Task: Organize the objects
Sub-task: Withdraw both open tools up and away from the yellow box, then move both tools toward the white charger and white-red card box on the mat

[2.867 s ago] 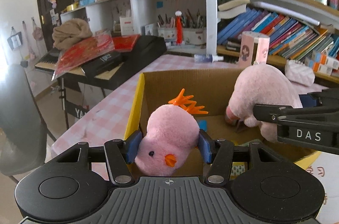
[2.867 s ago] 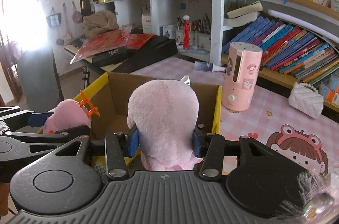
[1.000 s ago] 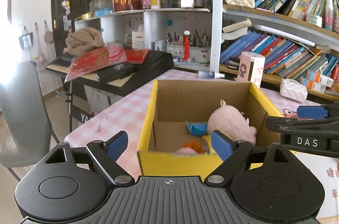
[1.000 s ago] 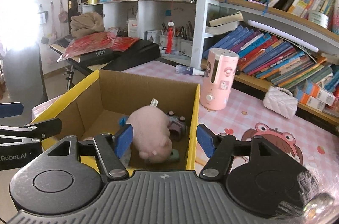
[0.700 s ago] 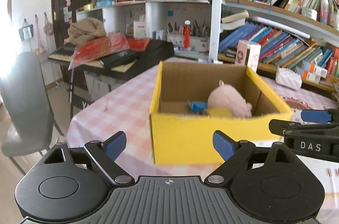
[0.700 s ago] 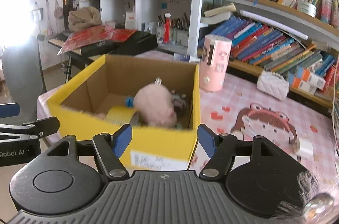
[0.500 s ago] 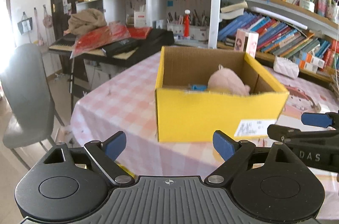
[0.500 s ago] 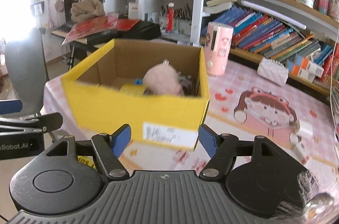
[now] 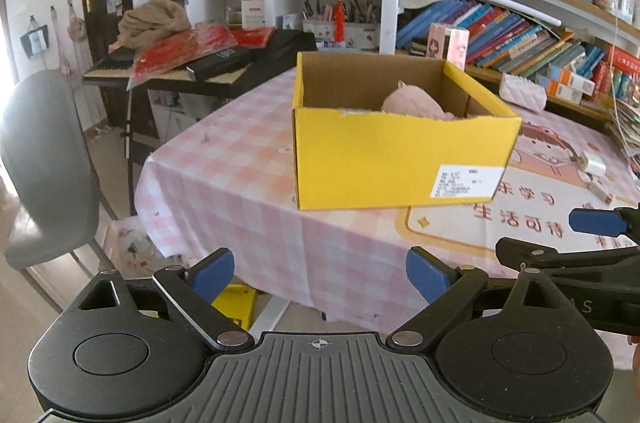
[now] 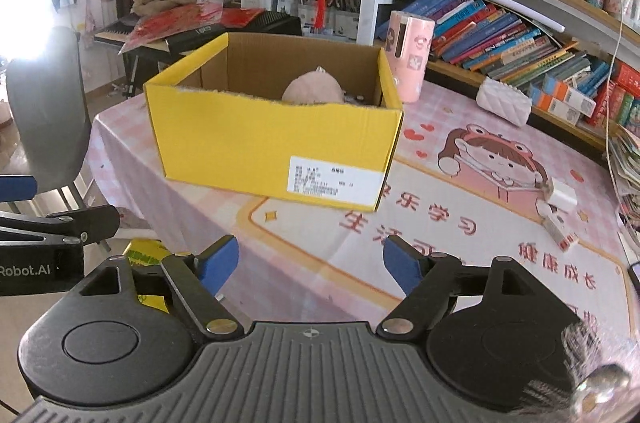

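1. since a few seconds ago i have let go of both pink toys into the yellow box (image 9: 396,159) and pulled both grippers back past the table's near edge.
2. left gripper (image 9: 320,273) and right gripper (image 10: 310,263) are both released, jaws opening, nothing between them.
3. i judge this sorting step done.
4. count: one box, near the table's left corner; one pink plush (image 10: 314,89) showing over its rim, the other hidden inside.
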`<move>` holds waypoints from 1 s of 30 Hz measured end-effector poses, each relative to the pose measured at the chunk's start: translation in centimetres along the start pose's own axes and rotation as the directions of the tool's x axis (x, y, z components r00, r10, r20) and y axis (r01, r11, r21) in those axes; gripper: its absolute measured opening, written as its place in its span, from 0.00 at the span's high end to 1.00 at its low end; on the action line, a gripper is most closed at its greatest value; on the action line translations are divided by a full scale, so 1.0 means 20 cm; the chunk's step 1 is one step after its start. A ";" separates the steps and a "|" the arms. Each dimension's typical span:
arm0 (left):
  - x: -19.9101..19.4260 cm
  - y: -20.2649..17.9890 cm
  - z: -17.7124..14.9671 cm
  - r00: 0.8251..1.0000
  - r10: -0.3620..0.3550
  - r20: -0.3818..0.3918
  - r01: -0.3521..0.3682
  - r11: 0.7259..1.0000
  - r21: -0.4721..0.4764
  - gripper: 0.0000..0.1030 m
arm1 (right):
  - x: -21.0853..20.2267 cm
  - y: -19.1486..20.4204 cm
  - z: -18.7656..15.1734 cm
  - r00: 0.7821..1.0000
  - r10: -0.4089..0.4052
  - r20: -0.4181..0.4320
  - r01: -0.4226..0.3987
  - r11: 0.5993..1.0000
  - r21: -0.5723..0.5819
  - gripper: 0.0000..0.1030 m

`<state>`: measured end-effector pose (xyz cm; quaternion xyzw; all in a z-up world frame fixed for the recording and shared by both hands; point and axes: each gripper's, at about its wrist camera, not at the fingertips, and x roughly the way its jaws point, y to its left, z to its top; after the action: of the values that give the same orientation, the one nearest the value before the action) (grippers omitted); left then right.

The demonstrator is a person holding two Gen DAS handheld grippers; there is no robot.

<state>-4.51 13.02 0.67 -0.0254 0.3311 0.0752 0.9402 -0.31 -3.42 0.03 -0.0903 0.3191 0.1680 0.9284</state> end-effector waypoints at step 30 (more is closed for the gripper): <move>0.06 -0.28 -0.06 0.974 -0.209 -0.085 0.220 0.964 0.151 0.08 | -0.15 -0.21 -0.22 0.975 -0.208 -0.082 0.218 0.966 0.140 0.23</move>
<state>-3.54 7.53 -1.00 0.0115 0.3635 -0.0546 0.9299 -3.38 -9.32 -1.22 -0.0602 0.3498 0.0399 0.9340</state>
